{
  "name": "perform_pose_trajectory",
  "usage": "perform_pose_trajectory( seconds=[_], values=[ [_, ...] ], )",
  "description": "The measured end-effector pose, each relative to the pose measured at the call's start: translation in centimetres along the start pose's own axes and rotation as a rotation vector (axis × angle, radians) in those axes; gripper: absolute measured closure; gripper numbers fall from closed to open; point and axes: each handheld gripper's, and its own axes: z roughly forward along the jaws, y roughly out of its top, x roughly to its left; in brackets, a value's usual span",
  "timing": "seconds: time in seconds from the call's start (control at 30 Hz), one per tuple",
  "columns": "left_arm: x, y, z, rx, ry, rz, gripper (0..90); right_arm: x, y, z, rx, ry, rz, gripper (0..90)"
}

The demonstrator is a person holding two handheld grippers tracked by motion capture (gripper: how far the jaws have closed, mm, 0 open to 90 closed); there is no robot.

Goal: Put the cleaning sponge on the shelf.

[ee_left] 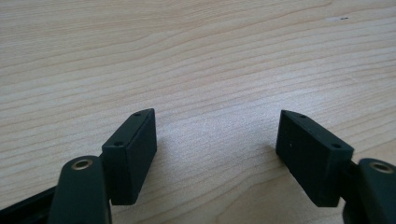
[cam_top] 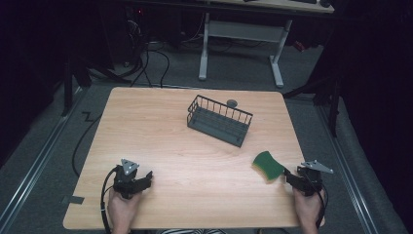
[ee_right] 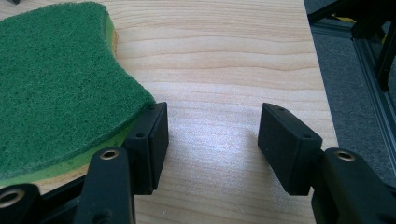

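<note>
1. The green sponge (cam_top: 268, 165) lies flat on the wooden bench (cam_top: 195, 161), near its right edge and toward the person's side, green scouring face up with a yellow layer showing along its rim.
2. The right claw (cam_top: 290, 176) sits low over the bench just beside the sponge. In the right gripper view its jaws stand apart with bare wood between them; the sponge (ee_right: 56, 88) lies outside the gap, against the outer side of the jaw on that view's left. Nothing is gripped.
3. The left claw (cam_top: 146, 179) rests near the bench's left front corner, well apart from the sponge. The left gripper view shows its jaws spread wide over bare wood grain, holding nothing.
4. A dark wire basket (cam_top: 219, 120) stands farther back on the bench, around the middle, turned at a slant and well apart from both claws.
5. A small grey round object (cam_top: 232, 103) sits just behind the basket.
</note>
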Motion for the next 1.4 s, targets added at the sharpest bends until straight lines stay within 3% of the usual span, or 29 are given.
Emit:
perform_pose_trajectory(
  seconds=[0.53, 0.77, 1.03, 1.4],
  values=[
    [0.07, 0.04, 0.01, -0.003, -0.007, -0.01, 30.1, 0.0, 0.02, 0.01, 0.0, 0.0, -0.001, 43.3],
    [0.69, 0.0, -0.07, -0.018, -0.056, -0.053, 28.3, -0.1, 0.03, 0.0, 0.0, 0.009, -0.008, 43.6],
    [0.08, 0.12, 0.09, -0.001, -0.006, 0.0, 30.5, -0.12, 0.02, -0.01, 0.0, 0.013, -0.01, 44.2],
    [0.06, 0.21, 0.19, -0.004, 0.003, -0.005, 31.9, -0.11, 0.02, 0.0, -0.001, 0.012, -0.012, 44.2]
  ],
)
